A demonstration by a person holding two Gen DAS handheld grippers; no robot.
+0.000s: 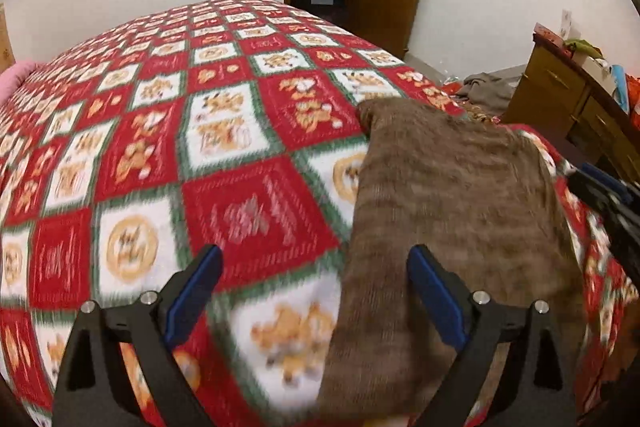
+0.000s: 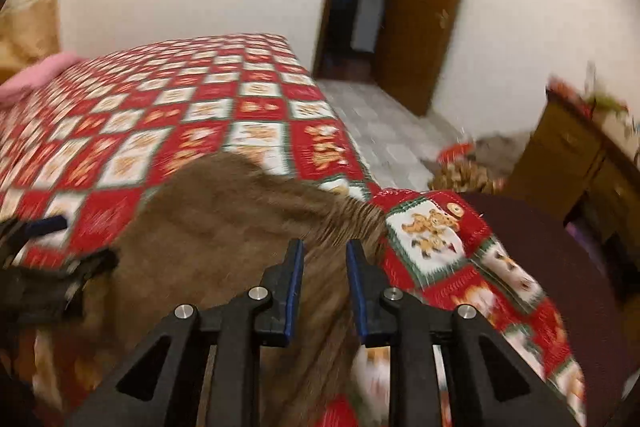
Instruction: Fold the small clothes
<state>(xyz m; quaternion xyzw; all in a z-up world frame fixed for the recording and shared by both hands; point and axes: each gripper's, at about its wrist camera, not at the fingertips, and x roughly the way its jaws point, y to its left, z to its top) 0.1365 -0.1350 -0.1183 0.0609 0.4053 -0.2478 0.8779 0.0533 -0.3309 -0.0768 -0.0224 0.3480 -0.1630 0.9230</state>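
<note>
Lying lengthwise away across the bed [image 1: 248,211], brown garment [image 1: 460,195]; right claw [image 2: 322,263] narrow, empty above it, nearer; left claw [image 1: 316,291] wide, beside.

Motion blur smears the brown knitted garment [image 2: 224,239] under the right gripper [image 2: 322,251], hiding whether its pads [image 2: 295,267] pinch it, while the garment's near end runs off the bottom edge beside the left gripper [image 1: 316,267]
</note>
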